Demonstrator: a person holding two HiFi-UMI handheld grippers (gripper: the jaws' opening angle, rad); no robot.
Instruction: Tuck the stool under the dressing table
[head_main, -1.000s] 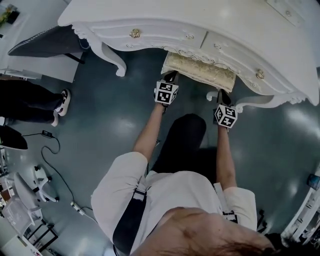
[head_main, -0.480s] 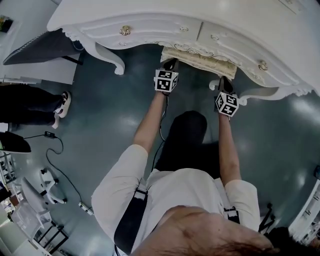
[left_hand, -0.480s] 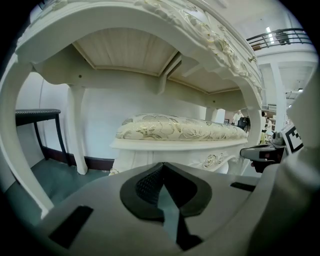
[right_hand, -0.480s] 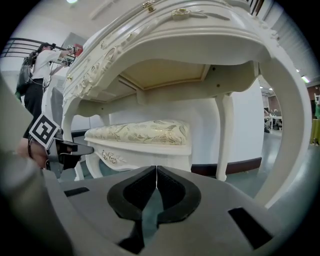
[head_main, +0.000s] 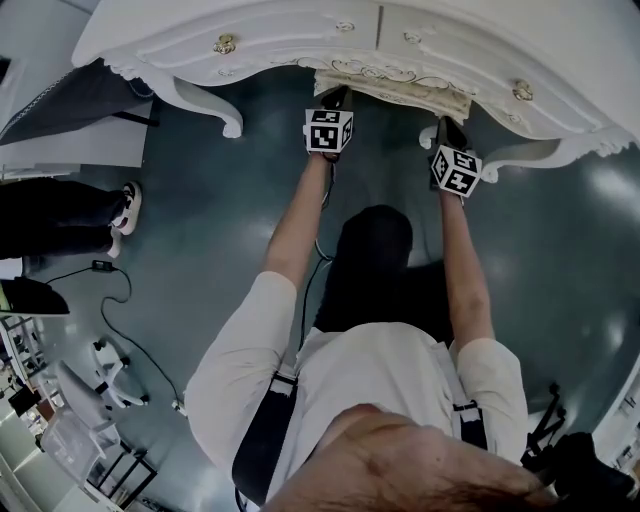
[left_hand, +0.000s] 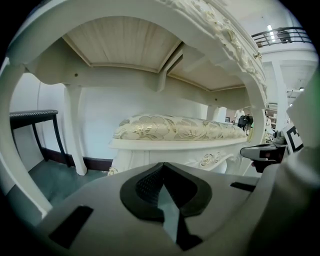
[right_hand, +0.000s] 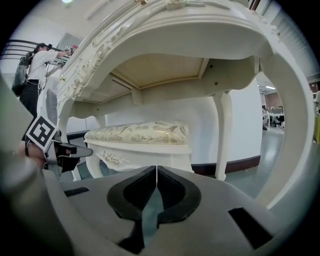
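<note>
The left gripper (head_main: 337, 98) and right gripper (head_main: 446, 128), jaws closed and empty, are pointing at the stool (head_main: 395, 91) sitting at twelve o'clock under the table (head_main: 300, 35).

Stool and dressing table, viewed from above and along each gripper.

The stool (head_main: 395, 88) stands under the dressing table (head_main: 300, 30), between its front legs. In the head view only the stool's near edge shows past the table's front. The left gripper (head_main: 336, 100) lies just before the stool's left near corner, the right gripper (head_main: 448, 130) just before its right near corner. In both gripper views the stool is ahead of the jaws and apart from them. A side table (head_main: 70, 95) stands left of the dressing table. A cable (head_main: 105, 315) lies on the floor (head_main: 230, 240) at the left.
</note>
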